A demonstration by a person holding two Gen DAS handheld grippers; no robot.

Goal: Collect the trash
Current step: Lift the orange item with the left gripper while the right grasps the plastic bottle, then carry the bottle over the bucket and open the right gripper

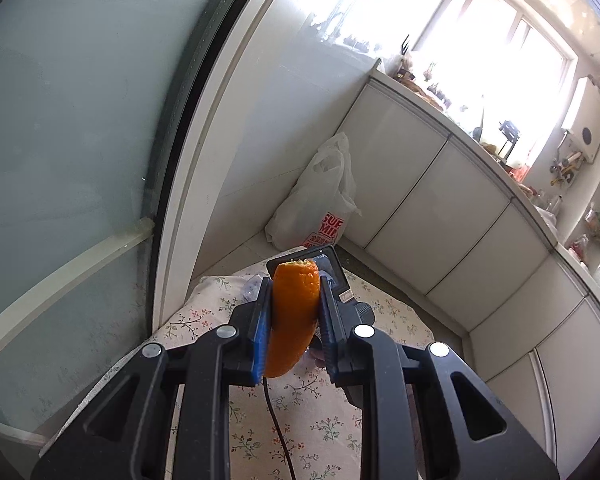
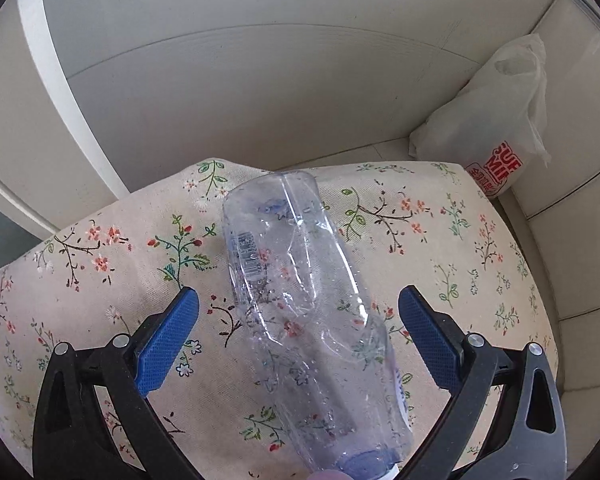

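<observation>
My left gripper (image 1: 295,281) is shut on a curled piece of orange peel (image 1: 292,320), held up above the table with the floral cloth (image 1: 324,432). In the right wrist view a clear, empty plastic bottle (image 2: 276,232) lies on the floral cloth (image 2: 80,272), its blue-capped end toward the camera. My right gripper (image 2: 299,291) stands open over it, one blue pad on each side of the bottle's body and neither touching it. In the left wrist view a black camera body (image 1: 332,270) shows just behind the peel.
A white plastic bag with red print (image 2: 492,128) (image 1: 320,200) sits on the floor past the table's far corner, against white cabinets (image 1: 440,208). A frosted glass door (image 1: 60,160) stands to the left. A black cable (image 1: 278,424) runs across the cloth.
</observation>
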